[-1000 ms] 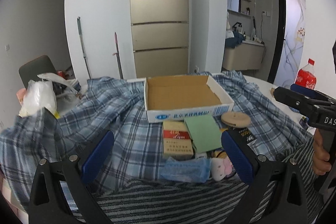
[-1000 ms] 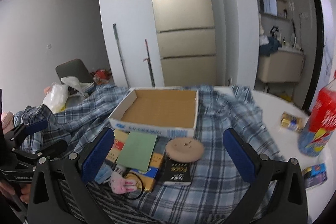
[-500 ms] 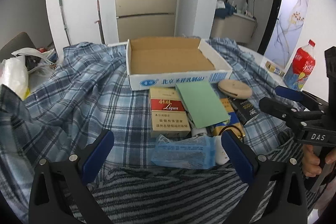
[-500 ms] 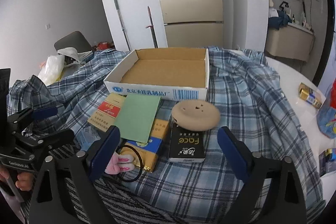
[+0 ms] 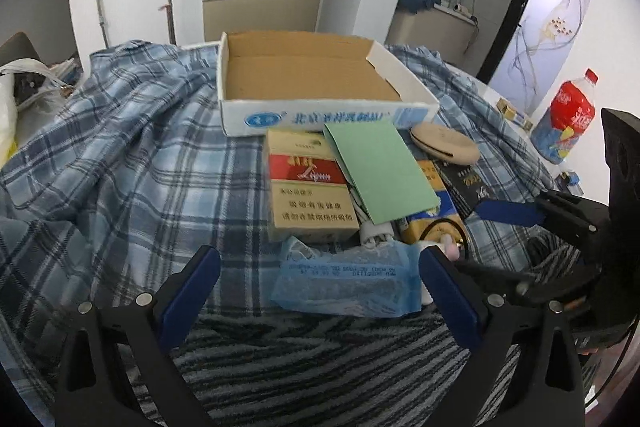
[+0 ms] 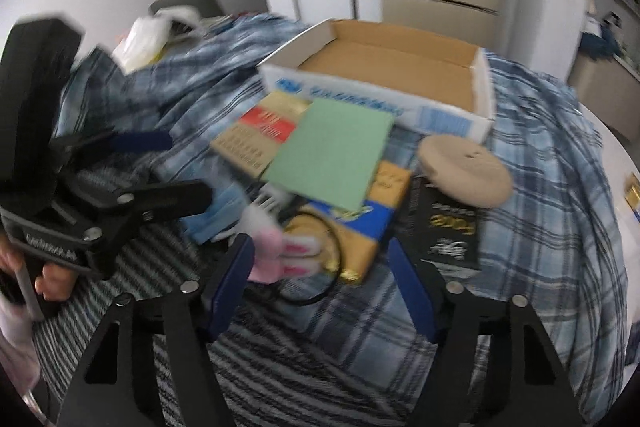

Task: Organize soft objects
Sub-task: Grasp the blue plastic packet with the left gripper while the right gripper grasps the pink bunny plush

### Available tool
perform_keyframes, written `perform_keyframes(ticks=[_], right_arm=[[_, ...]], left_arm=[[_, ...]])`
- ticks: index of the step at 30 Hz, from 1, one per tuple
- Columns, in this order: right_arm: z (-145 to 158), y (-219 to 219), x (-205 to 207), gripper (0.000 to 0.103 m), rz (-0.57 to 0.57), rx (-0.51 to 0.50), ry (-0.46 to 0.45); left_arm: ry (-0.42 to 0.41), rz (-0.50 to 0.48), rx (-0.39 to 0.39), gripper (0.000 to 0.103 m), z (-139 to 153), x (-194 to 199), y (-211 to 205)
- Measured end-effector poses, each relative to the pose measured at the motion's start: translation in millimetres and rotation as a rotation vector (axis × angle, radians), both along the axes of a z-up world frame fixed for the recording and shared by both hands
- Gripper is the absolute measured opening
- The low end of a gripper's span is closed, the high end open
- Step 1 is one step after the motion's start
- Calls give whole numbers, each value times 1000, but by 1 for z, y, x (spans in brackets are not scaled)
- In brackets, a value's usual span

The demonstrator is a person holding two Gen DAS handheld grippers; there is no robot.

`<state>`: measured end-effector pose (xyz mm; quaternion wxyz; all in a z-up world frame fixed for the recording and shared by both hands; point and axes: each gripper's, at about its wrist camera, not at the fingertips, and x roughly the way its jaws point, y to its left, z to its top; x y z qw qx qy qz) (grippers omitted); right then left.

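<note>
Box: shallow white cardboard box with bare brown floor (image 5: 320, 75), upper centre of the left wrist view; nothing inside.
Pile: blue crinkled plastic packet (image 5: 348, 277), pink-and-white plush rabbit toy (image 6: 280, 251), green paper card (image 5: 380, 171), red-and-tan cigarette carton (image 5: 310, 187), round beige cushion-like disc (image 6: 464, 167); all heaped just below the box on the blue plaid cloth (image 5: 120, 147).
Left tongs (image 5: 320, 299): spread wide, empty, low centre, straddling the blue packet.
Right tongs (image 6: 320, 279): parted, empty, bracketing the rabbit toy; view blurred.
Progress: seemingly at the very start; no soft item in the box.
Remaining: likely grasping packet and toy, moving each to the box.
</note>
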<state>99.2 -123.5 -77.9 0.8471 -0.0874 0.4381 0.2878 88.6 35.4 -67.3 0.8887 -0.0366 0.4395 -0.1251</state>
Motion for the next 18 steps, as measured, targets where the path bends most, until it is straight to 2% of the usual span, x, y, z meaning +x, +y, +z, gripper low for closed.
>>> perform_keyframes(ticks=[4, 6, 10, 14, 18], right_arm=[[-5, 11, -6, 55, 64, -21, 12], [-9, 12, -3, 52, 67, -24, 28], [-9, 10, -4, 45, 69, -12, 33], [-9, 12, -4, 35, 86, -9, 33], [-6, 10, -6, 21, 88, 13, 18]], left_arm=[[11, -8, 4, 101, -2, 2, -2], [27, 0, 21, 96, -5, 4, -3], [43, -16, 21, 78, -9, 5, -5], [40, -22, 19, 71, -9, 4, -5], [-13, -34, 23, 67, -3, -4, -9]])
